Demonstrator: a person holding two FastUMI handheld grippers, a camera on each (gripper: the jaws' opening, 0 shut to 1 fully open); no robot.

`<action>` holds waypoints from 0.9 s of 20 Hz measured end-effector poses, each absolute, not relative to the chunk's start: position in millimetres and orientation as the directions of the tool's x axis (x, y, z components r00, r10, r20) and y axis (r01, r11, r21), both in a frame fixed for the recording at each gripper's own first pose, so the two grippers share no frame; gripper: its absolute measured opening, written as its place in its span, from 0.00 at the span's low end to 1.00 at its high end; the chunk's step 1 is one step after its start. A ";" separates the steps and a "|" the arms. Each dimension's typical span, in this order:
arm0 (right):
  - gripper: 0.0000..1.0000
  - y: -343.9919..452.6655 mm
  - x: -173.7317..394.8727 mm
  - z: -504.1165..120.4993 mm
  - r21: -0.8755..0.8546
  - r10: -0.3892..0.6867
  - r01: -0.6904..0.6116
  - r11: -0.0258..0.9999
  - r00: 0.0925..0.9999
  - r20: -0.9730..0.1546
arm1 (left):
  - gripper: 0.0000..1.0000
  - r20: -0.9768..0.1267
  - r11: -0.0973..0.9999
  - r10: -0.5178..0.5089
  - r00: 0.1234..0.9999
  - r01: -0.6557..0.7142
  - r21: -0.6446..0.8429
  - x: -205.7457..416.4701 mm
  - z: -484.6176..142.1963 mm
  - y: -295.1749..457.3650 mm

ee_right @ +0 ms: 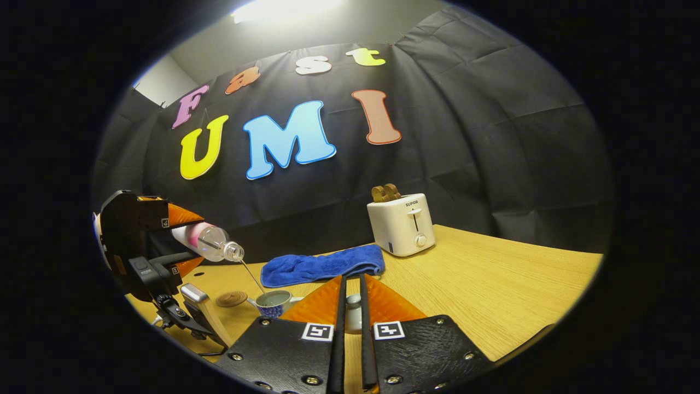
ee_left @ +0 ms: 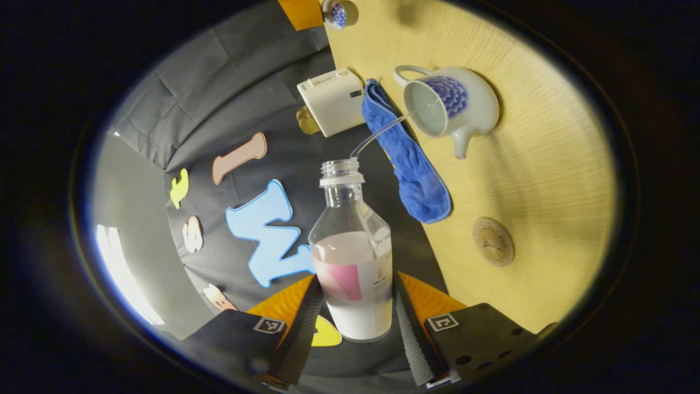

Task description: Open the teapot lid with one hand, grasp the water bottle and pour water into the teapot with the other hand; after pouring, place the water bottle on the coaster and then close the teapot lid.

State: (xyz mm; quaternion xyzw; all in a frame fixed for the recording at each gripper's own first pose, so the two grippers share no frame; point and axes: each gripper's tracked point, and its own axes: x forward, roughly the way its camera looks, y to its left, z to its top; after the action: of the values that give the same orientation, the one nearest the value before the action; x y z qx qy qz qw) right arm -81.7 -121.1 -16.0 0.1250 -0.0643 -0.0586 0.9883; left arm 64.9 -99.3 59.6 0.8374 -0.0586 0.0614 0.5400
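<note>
Left gripper view looks down over the wooden table (ee_left: 547,164), and from it I judge the task to be near its middle. The teapot (ee_left: 470,106) stands open on the table, so the lid step is done, and the pouring is happening now: a thin stream of water runs from the mouth of the water bottle (ee_left: 355,257) into the pot's opening. What remains is to finish pouring, to set the bottle on the coaster (ee_left: 493,241), and to close the pot.

The left gripper (ee_left: 355,323) is closed on the lower body of the bottle, one finger pressing at each side. The bottle is tilted toward the pot and is clear, with a pale label and no cap (about half of the water seems left in it). The teapot is white with a blue pattern inside its rim, and it stands just beside a blue towel (ee_left: 410,164).

The right gripper (ee_right: 350,312) is held over the table, its fingers nearly together around a small pale knob, which I take for the teapot lid (ee_right: 354,313). The coaster, round and brown, lies bare, apart from the pot.
</note>
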 end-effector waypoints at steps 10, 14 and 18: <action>0.12 -121.2 -82.6 -16.3 0.264 -0.129 0.096 0.960 0.986 0.110 | 0.87 0.171 -0.460 -0.030 0.985 -0.165 0.872 66.4 68.4 -98.8; 0.12 -121.4 -83.0 -15.8 0.270 -0.129 0.096 0.958 0.986 0.110 | 0.87 0.167 -0.480 -0.025 0.986 -0.159 0.863 68.6 71.9 -96.8; 0.12 -121.6 -82.9 -16.1 0.272 -0.128 0.095 0.958 0.986 0.108 | 0.87 0.165 -0.507 -0.024 0.986 -0.154 0.848 69.6 74.8 -97.7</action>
State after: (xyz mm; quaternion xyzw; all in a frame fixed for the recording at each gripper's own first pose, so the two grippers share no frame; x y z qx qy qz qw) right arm -82.9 -121.6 -16.1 0.1339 -0.0621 -0.0563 0.9874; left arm 69.6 -97.7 74.8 0.8654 -0.0513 0.0658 0.4941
